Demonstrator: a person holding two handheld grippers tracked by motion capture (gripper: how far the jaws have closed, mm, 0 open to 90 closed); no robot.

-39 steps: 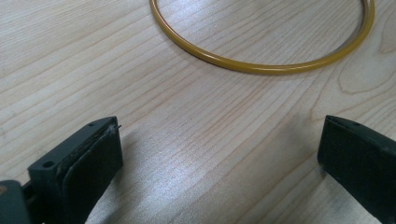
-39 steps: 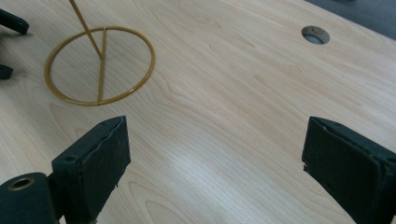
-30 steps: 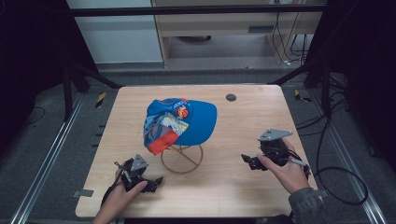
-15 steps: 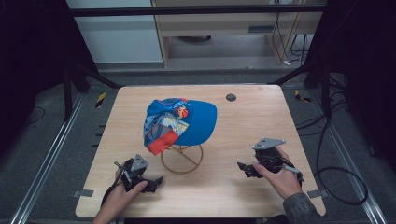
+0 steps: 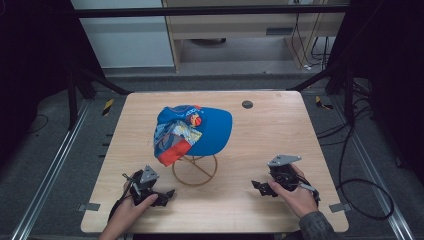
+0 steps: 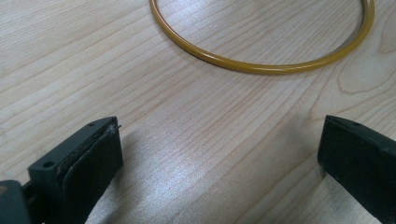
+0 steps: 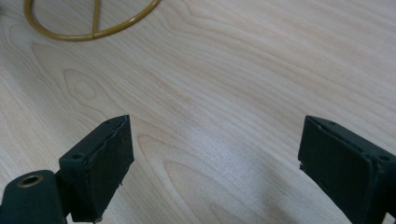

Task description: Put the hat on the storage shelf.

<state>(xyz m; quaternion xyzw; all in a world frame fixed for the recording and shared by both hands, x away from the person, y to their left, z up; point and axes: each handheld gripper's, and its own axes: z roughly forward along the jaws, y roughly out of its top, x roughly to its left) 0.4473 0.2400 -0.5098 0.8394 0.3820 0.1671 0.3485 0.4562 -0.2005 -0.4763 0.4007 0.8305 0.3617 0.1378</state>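
The cap (image 5: 192, 131) sits on the wire stand (image 5: 195, 170) mid-desk (image 5: 280, 130). Left gripper (image 5: 162, 196), jaws apart, rests nearer the stand; right gripper (image 5: 261, 188), jaws apart, lies farther off.

Table (image 5: 280, 130): pale wood, visible grain, smooth with a soft satin sheen; glare patches between the jaws in both gripper views
Cap (image 5: 200, 131): cloth, matt; blue fabric with printed multicolour panels and a red patch
Stand ring (image 6: 261, 65): thin yellow-brown hoop, smooth and glossy; metal or plastic, cannot tell
Left gripper (image 6: 219, 154): jaw pads black, matt, rubbery-looking; edges slightly rough
Right gripper (image 7: 215, 158): same black matt pads; grey plate on top looks like dull metal
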